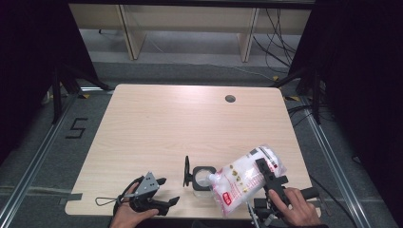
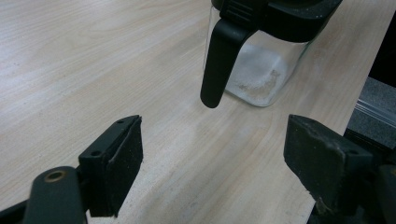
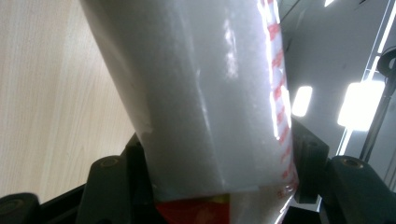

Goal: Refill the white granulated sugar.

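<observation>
Jar [image 1: 203, 178]: a clear square jar with a black rim, standing near the front edge of the table [image 1: 157, 123], between the two grippers. Its black flip lid [image 1: 187, 172] stands up on the left side of the rim.
Jar contents: in the left gripper view, a thin layer of white grains [image 2: 254, 79] lies on the bottom, heaped a little toward one side; the rest of the jar looks empty.
Bag [image 1: 247, 178]: a clear plastic bag with red print, packed with white grains, tilted so its lower corner points down at the jar's mouth.
Bag up close: in the right gripper view the white bulk of the bag sits squeezed between the two jaws.
Right gripper [image 1: 272, 179]: clamped on the bag, holding it tilted over the jar.
Left gripper [image 1: 164, 192]: jaws wide apart with nothing between them, resting low at the table's front edge, just left of the jar.
</observation>
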`<control>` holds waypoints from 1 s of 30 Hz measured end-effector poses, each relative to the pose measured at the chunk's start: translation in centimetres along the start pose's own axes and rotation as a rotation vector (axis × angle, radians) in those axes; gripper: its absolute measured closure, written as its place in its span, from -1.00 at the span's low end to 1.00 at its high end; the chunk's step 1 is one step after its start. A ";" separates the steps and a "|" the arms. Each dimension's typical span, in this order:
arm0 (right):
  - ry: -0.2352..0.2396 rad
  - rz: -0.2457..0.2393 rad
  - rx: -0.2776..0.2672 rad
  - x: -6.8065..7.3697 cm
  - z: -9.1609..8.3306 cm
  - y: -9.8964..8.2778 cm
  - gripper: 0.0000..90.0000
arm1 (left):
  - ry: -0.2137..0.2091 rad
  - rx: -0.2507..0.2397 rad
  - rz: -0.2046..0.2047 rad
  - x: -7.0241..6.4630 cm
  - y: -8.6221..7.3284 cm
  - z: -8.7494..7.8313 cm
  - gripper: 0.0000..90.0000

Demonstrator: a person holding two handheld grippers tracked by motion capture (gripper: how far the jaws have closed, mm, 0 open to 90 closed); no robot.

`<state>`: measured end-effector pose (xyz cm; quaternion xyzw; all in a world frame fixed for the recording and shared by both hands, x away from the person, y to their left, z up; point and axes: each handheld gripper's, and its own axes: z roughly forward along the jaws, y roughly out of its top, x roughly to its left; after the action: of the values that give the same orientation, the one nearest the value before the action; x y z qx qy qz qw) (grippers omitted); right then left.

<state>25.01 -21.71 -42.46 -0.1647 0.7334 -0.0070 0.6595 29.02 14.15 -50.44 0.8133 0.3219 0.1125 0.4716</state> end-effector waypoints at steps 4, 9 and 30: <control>0.010 0.041 0.021 0.3 -0.2 -0.1 -0.07 | -0.003 0.002 -0.001 0.0 0.0 0.0 -0.57; 0.013 0.020 0.027 0.1 -0.3 -0.1 -0.07 | 0.001 0.005 0.005 0.0 0.0 0.0 -0.57; 0.021 0.030 0.012 0.4 -0.1 0.0 -0.07 | -0.003 0.005 0.000 0.0 0.0 0.0 -0.57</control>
<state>24.94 -21.87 -42.86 -0.1495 0.7425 -0.0033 0.6529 29.03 14.15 -50.40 0.8146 0.3212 0.1104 0.4701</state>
